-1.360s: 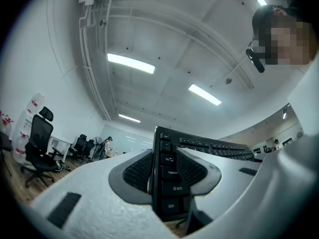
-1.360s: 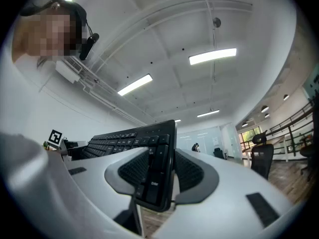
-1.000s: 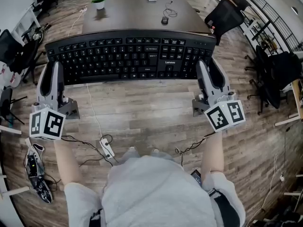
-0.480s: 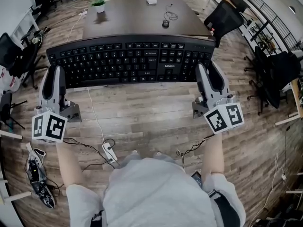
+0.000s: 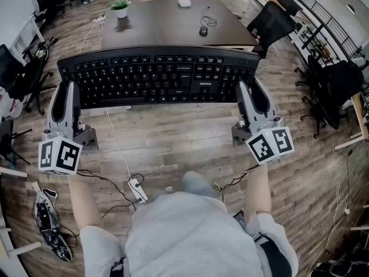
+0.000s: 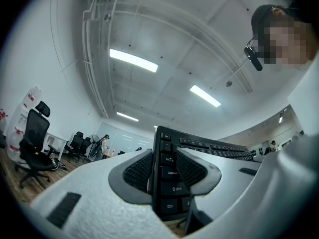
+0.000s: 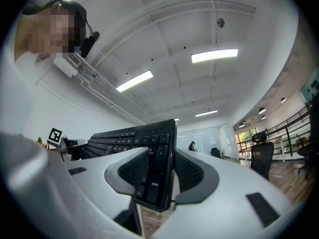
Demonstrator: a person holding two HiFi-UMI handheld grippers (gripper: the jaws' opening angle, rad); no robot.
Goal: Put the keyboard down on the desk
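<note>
A wide black keyboard (image 5: 158,75) hangs in the air over the wooden floor, keys facing up, short of the dark desk (image 5: 173,19). My left gripper (image 5: 70,91) is shut on the keyboard's left end (image 6: 167,185). At the other side my right gripper (image 5: 249,92) is shut on the keyboard's right end (image 7: 157,171). Both gripper views tilt up toward the ceiling, with the keyboard edge clamped between the ribbed pads. The keyboard's white cable (image 5: 118,146) trails down to the floor.
On the desk lie a black mouse (image 5: 203,31) with its cord, a potted plant (image 5: 120,8) and a white object (image 5: 184,2). Office chairs (image 5: 271,22) stand right of the desk and at the left (image 5: 17,68). A power strip (image 5: 137,189) and cables lie on the floor.
The keyboard and both grippers have come slightly closer to the desk, and the desk shows larger. Both grips are unchanged.
</note>
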